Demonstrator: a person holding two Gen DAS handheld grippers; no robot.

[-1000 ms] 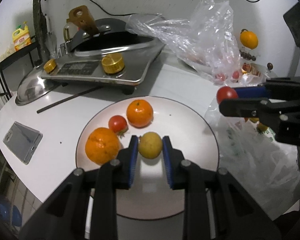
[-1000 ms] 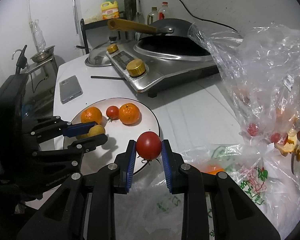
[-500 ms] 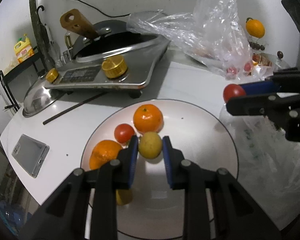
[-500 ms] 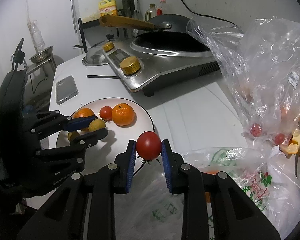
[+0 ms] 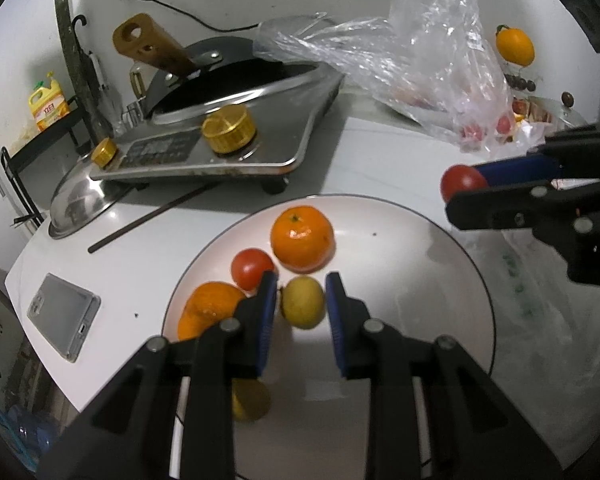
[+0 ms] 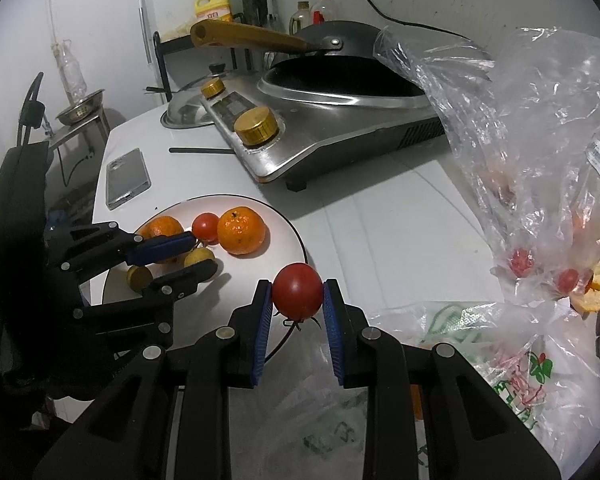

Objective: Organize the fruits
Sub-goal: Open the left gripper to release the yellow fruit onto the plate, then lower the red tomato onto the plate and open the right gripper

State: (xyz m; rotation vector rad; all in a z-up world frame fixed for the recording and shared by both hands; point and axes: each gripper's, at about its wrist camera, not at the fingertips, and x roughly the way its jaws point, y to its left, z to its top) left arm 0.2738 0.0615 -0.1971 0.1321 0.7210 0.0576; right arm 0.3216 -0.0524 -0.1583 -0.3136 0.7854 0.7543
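Holding one fruit in each tool above the white table (image 6: 380,216).
On your plate (image 5: 412,240) sit two oranges (image 5: 302,239) and a small tomato (image 5: 252,268); your right tool (image 6: 296,305) pinches a red tomato (image 6: 297,290) over the plate's rim, your left tool (image 5: 301,302) pinches a yellow fruit (image 5: 302,307).

A phone (image 5: 63,315) lies near the stove (image 5: 220,148).

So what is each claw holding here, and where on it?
Left claw: small yellow fruit, pinched across its sides above the plate. Right claw: red tomato, gripped at its sides.
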